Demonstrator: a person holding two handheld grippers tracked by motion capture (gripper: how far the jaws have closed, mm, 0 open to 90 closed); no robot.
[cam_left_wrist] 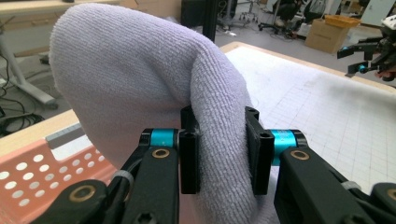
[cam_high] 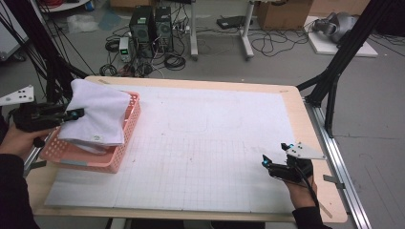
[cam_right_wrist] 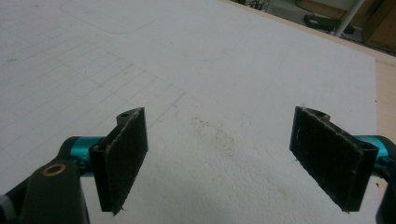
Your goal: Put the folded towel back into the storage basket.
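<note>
While looking down from the high view, seeing the left gripper (cam_high: 71, 115) at the table's left edge, pinching a white towel (cam_high: 98, 114) and holding it draped over the near-left part of a pink perforated basket (cam_high: 125, 143), with the cloth's lower hem hanging down inside the basket and a small round label showing near that hem. Also finding the right gripper (cam_high: 274, 153) well apart at the table's right side, resting low over the white gridded mat (cam_high: 205, 143) with nothing between its jaws, and a person's hand (cam_high: 302, 187) wrapping its body from below. Moving to the left gripper view, watching a thick fold of the towel (cam_left_wrist: 140, 79) bulging upward and running down between the two black jaws, both pads pressing into the cloth, with the basket (cam_left_wrist: 42, 168) showing pink at lower left and the right gripper (cam_left_wrist: 369, 58) sitting far off at upper right. Moving to the right gripper view, seeing the right gripper (cam_right_wrist: 219, 149) standing spread wide, hovering over a faintly stained patch of the mat (cam_right_wrist: 210, 70), holding nothing.
</note>
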